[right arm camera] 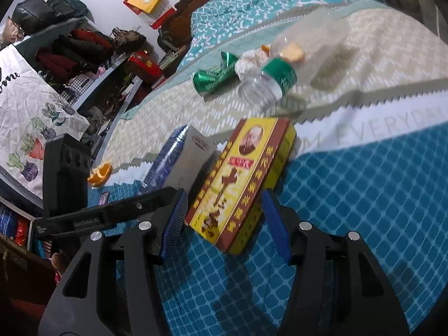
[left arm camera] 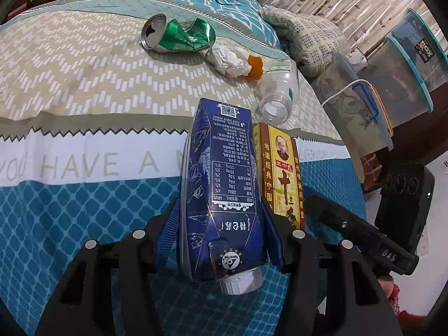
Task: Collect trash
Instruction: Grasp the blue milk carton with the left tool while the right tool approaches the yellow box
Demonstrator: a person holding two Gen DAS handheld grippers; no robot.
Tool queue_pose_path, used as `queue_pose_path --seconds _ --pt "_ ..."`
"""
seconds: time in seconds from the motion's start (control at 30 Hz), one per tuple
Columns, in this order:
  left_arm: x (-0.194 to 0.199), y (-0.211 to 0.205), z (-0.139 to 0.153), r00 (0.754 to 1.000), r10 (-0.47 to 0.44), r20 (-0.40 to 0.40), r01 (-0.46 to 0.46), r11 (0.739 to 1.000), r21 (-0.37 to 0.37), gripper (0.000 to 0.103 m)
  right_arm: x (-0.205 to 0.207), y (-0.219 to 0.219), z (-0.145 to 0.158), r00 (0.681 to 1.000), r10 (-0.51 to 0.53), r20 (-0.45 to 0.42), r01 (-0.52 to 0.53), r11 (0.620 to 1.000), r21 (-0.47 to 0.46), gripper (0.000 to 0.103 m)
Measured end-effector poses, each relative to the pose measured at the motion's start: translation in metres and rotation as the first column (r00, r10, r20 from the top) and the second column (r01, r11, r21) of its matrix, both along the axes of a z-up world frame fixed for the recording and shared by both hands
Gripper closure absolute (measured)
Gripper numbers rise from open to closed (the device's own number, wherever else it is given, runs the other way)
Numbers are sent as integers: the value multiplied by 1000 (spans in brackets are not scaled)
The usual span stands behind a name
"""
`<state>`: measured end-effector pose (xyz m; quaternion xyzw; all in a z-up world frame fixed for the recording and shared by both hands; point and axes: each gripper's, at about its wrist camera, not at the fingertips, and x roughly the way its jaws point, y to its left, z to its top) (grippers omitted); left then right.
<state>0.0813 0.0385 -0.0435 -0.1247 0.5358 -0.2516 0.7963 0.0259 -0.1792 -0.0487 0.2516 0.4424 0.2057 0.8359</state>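
the left gripper (left arm camera: 221, 232) is closed on a dark blue milk carton (left arm camera: 224, 184), its blue pads pressed against the carton's two long sides near the cap end. the carton's long axis runs straight away from the gripper, with the grey screw cap (left arm camera: 240, 281) pointing back toward the camera and the flat base pointing out over the bed (left arm camera: 84, 84). whether the carton still touches the bedspread cannot be told.

just to the right of the carton lies a yellow and red box (left arm camera: 282, 179), flat on the bedspread, its long axis roughly parallel to the carton's. the right gripper (right arm camera: 224, 218) is spread wide around the near end of this box (right arm camera: 240, 182), one pad on either side with a gap showing at each, so it grips nothing. in the right wrist view the box's long axis points away and slightly to the right.

farther out, a clear plastic bottle (left arm camera: 277, 95) lies on its side with its open mouth facing the left gripper. beyond it sit a crumpled tissue (left arm camera: 229, 58) with a piece of orange peel (left arm camera: 256, 67) touching it, and a crushed green can (left arm camera: 176, 33) lying on its side, its opened top facing left. another piece of orange peel (right arm camera: 99, 173) lies near the bed's edge in the right wrist view.
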Motion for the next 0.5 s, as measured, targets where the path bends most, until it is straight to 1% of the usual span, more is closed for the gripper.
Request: queue_pose_path --seconds 0.2,0.23,0.27,0.37,0.4,0.47,0.5 --pt "-3 3 0 1000 3 3 -3 1000 0 51 0 9 -4 1000 18 7 -17 999 -38 45" --pt "-2 3 0 1000 3 2 -3 1000 -2 51 1 10 -4 1000 22 11 -22 998 -50 49" --pt "-2 3 -1 1000 3 2 -3 1000 -2 51 0 12 -4 999 30 18 -29 997 -67 58" --pt "-2 2 -1 1000 2 7 -2 1000 4 50 0 14 -6 999 42 22 -40 996 -80 75" --pt "-2 3 -1 1000 1 9 -1 1000 6 50 -1 14 -5 999 41 30 -38 996 -85 78" --pt "-2 3 -1 1000 1 9 -1 1000 5 50 -3 15 0 998 42 57 -35 992 -119 89" --pt "-3 2 -1 1000 2 7 -2 1000 5 50 -4 15 5 996 41 77 -30 989 -142 89"
